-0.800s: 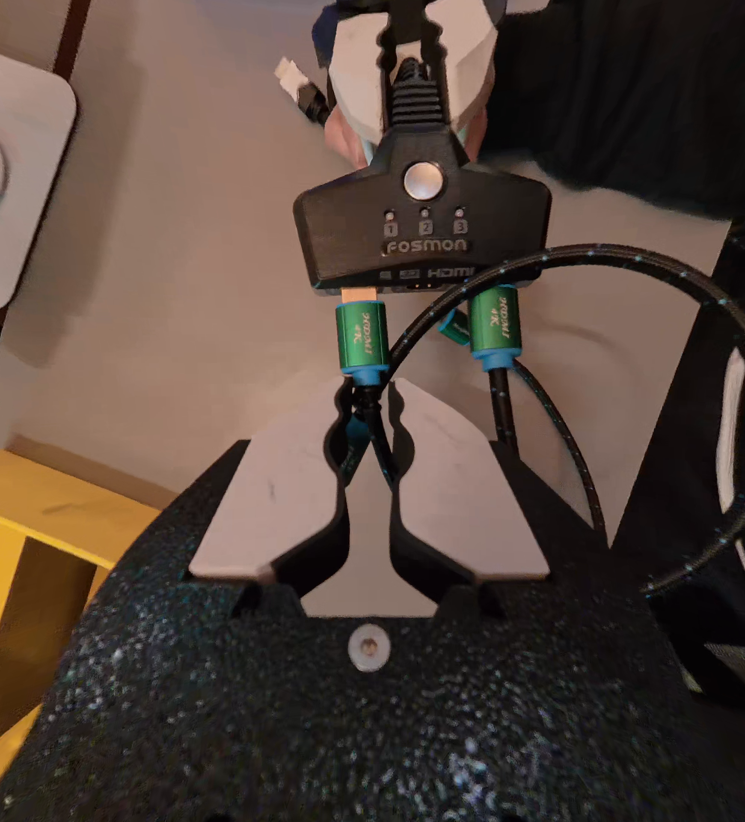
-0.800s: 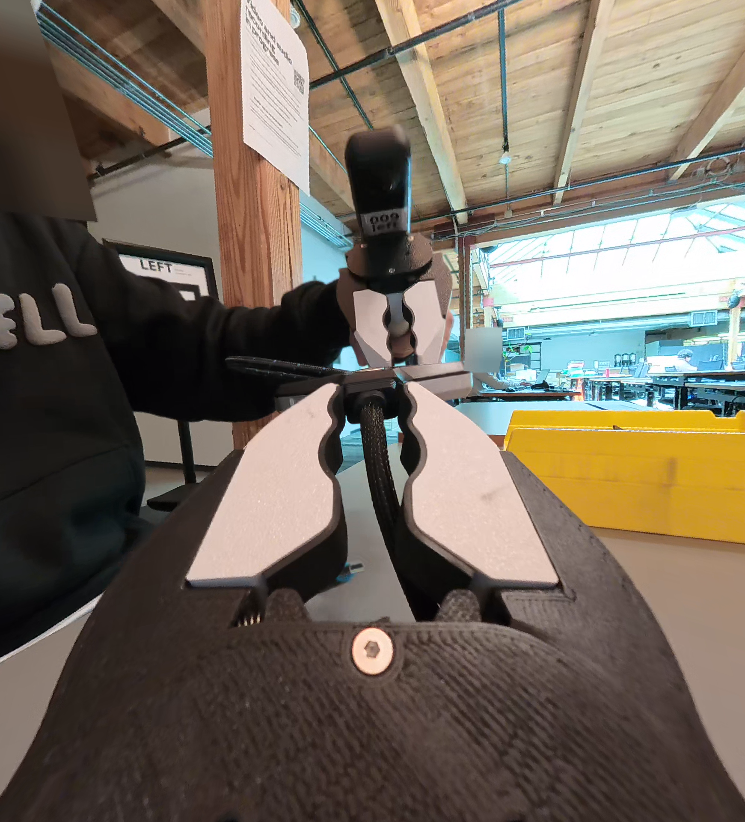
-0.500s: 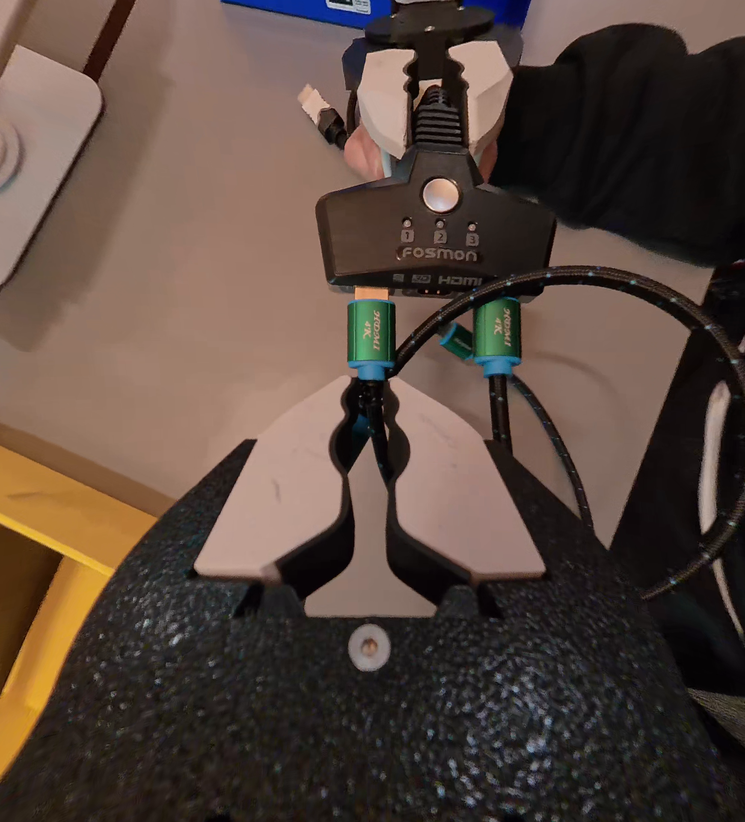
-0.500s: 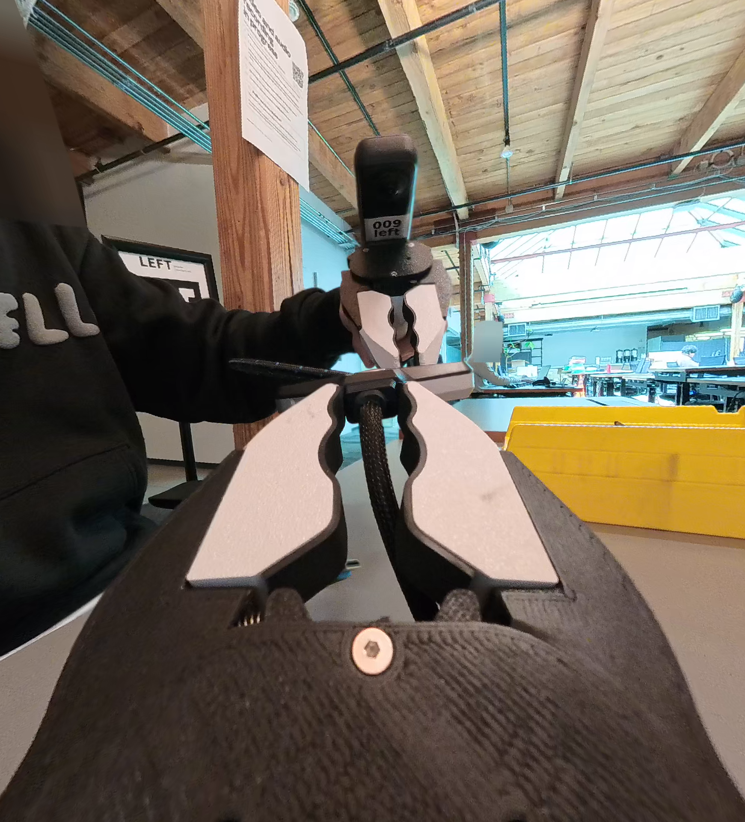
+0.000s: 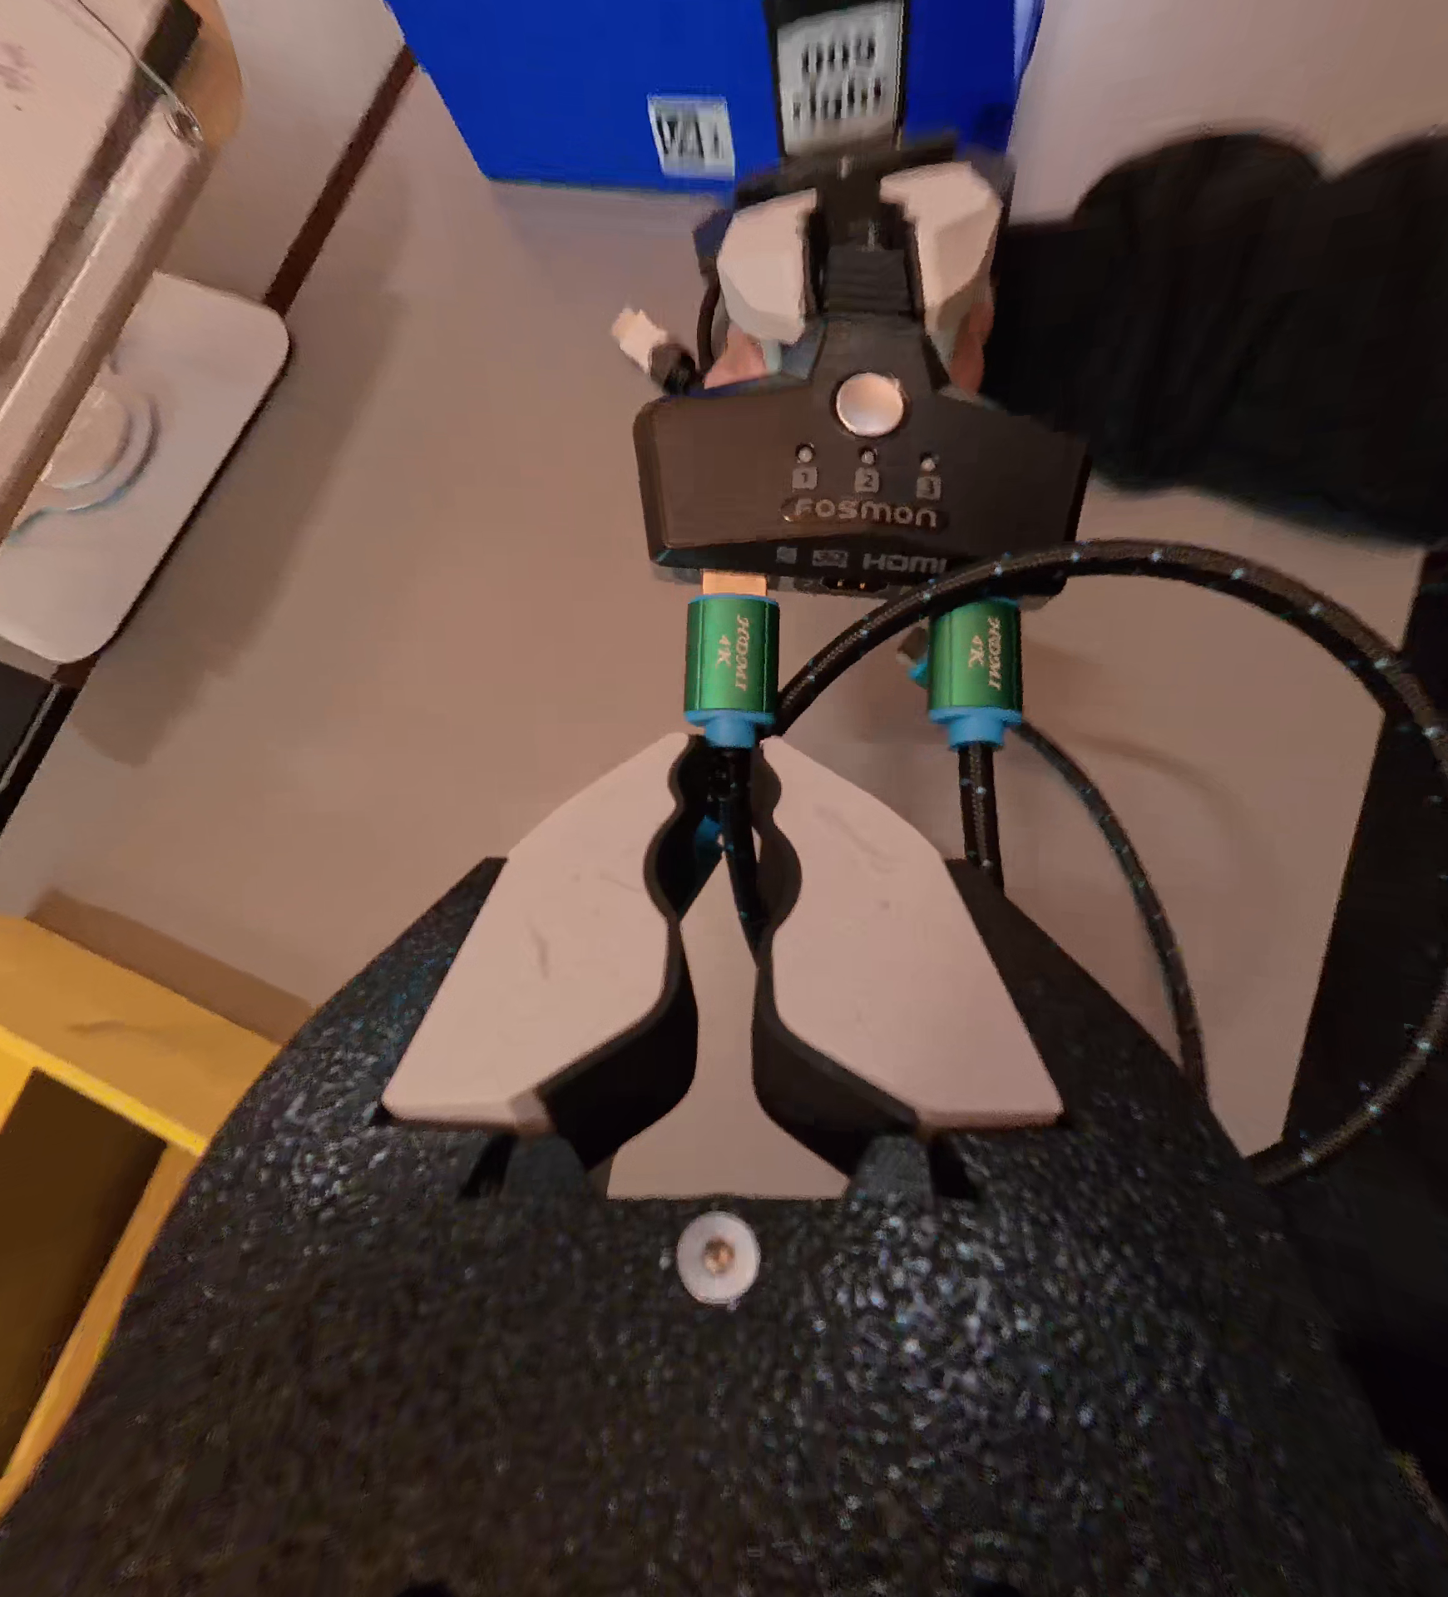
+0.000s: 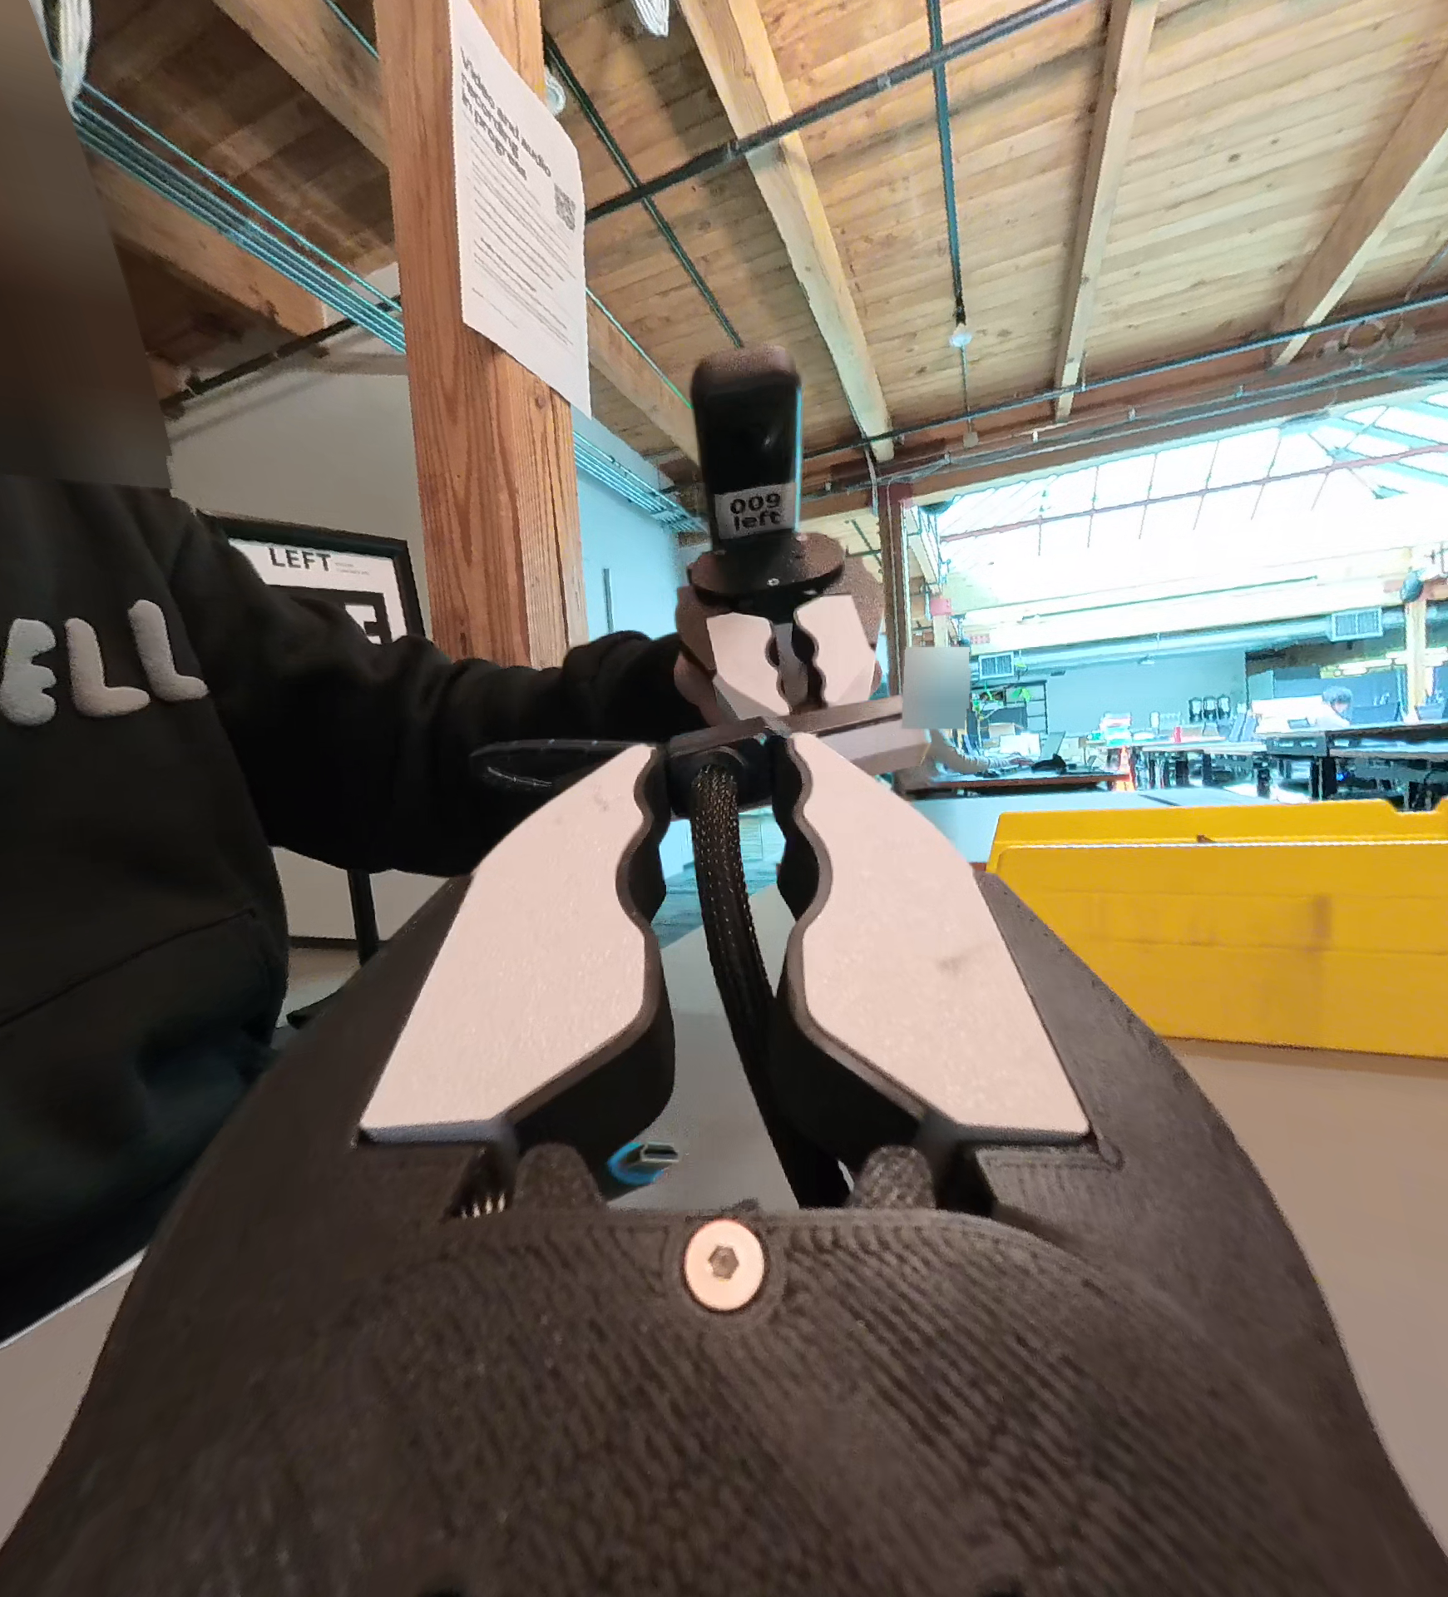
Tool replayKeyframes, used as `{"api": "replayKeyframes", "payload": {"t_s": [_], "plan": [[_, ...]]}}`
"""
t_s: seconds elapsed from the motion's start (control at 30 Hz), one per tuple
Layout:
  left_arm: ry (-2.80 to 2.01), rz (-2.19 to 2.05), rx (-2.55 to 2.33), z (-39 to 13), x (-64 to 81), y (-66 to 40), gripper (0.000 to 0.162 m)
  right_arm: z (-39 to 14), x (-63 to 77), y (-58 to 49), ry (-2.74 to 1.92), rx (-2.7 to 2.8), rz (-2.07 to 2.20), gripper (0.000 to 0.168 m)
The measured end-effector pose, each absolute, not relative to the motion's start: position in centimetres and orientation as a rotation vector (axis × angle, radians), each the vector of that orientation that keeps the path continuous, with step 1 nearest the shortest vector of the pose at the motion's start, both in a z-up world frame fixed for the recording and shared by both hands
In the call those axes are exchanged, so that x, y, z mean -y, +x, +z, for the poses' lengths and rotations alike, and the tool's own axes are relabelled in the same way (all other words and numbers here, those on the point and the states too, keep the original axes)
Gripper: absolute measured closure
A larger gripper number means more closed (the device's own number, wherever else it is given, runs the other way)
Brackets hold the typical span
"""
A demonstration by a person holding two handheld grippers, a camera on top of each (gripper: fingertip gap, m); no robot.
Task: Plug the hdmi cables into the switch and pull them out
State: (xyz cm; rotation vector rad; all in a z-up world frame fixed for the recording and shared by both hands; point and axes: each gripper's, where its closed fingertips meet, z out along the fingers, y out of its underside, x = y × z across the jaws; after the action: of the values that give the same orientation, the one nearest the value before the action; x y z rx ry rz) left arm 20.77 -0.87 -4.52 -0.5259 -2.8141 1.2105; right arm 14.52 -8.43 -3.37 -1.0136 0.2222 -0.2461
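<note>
Yellow bin (image 5: 55,1080) looks empty, on grey desk (image 5: 444,691). Left tongs (image 5: 724,760) pinch cable (image 5: 737,830) below the switch (image 5: 863,493); right tongs (image 6: 716,760) clamp its lead (image 6: 724,881). Wooden ceiling (image 6: 1048,173) overhead.

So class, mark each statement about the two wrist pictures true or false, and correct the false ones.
1. The left tool grips the braided cable just behind a green plug. True.
2. The black switch lies flat on the table, untouched. False: the right tool holds it up by its cable end.
3. Two green plugs sit at the switch's ports. True; the second green plug is at the other side.
4. The bin is red. False: it is yellow.
5. The left plug is fully seated. False: gold metal shows between plug and switch.
</note>
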Motion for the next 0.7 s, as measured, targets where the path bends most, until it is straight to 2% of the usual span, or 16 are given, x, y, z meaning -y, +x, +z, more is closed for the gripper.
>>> {"api": "replayKeyframes", "payload": {"t_s": [0.03, 0.17, 0.37, 0.5, 0.7], "plan": [[-0.503, 1.213, 2.795, -4.4, 0.9, 20.7, 0.154, -3.5, 8.4, 14.5, -1.033, -0.219, -0.257, 0.144], [-0.422, 1.047, 2.909, -5.5, 0.0, 21.7, 0.153, -4.8, 7.7, 15.4, -1.144, -0.249, -0.303, 0.145], [-0.23, 1.056, 2.802, -5.0, -0.4, 22.2, 0.153, -5.3, 6.9, 15.8, -1.202, -0.257, -0.342, 0.141], [-0.145, 1.073, 2.759, -4.7, -0.5, 22.4, 0.154, -5.5, 6.8, 16.1, -1.223, -0.275, -0.363, 0.145], [-0.062, 1.011, 2.76, -6.0, -1.5, 23.1, 0.154, -6.6, 5.8, 16.7, -1.341, -0.301, -0.376, 0.145]]}}
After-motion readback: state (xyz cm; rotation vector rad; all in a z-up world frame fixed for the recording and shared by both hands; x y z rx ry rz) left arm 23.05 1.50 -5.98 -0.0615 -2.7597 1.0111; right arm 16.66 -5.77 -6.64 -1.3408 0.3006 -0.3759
